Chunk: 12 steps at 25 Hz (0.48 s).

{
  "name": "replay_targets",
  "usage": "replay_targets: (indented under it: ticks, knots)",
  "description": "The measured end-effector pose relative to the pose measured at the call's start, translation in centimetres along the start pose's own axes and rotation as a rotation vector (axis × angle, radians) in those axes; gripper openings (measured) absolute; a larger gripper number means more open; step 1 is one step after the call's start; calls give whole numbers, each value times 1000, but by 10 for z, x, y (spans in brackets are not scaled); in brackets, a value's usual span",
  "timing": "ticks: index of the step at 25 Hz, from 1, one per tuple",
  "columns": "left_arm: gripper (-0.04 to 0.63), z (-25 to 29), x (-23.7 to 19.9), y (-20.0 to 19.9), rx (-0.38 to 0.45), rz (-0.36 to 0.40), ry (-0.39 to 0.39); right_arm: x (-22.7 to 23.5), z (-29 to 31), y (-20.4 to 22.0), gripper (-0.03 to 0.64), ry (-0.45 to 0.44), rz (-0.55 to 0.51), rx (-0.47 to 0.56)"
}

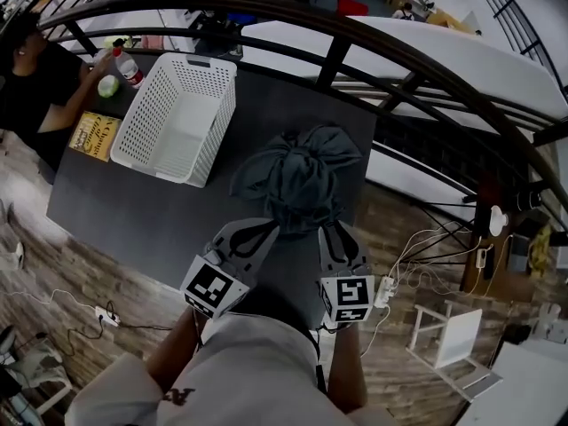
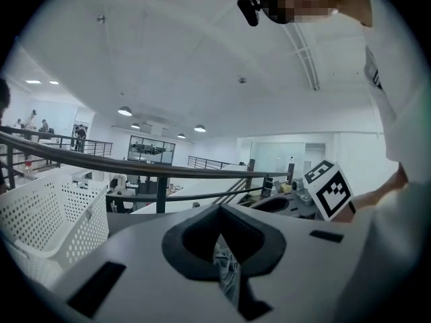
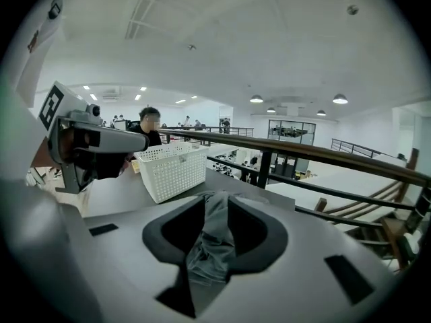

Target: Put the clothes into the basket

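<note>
A grey-blue garment [image 1: 302, 180] lies bunched in a heap on the dark table [image 1: 133, 211], right of the white perforated basket [image 1: 177, 118], which holds nothing that I can see. Both grippers sit at the heap's near edge. My left gripper [image 1: 269, 227] is shut on a fold of the cloth [image 2: 225, 264], which shows in the thin gap between its jaws [image 2: 225, 247]. A thicker bunch of the garment [image 3: 212, 241] fills the gap of my right gripper [image 3: 215, 221], which is shut on it at the heap's near right side [image 1: 330, 229]. The basket [image 3: 175, 170] stands beyond and to the left.
A person [image 1: 35, 87] sits at the table's far left corner beside a yellow book [image 1: 95, 136], a bottle [image 1: 129, 67] and a green object [image 1: 108, 85]. A dark curved railing [image 1: 337, 56] runs behind the table. Cables and a power strip [image 1: 386, 291] lie on the floor to the right.
</note>
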<state>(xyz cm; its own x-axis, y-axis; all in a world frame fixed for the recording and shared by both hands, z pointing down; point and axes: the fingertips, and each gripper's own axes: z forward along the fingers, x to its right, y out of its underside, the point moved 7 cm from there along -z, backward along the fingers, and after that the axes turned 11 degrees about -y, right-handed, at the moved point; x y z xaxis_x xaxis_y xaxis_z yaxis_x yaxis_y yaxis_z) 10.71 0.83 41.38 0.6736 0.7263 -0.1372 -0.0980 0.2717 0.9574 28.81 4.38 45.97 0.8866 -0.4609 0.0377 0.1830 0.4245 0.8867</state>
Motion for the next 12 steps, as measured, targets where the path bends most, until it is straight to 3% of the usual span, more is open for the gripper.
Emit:
replay_targets:
  ticks: [4,12]
  knots:
    - [5,8,-6,3,-20,-4,-3,6,17,3,117,-20,3,-33]
    - [5,21,-10,11,-45,-22,-3,20,53,21,221,-81,0,-124]
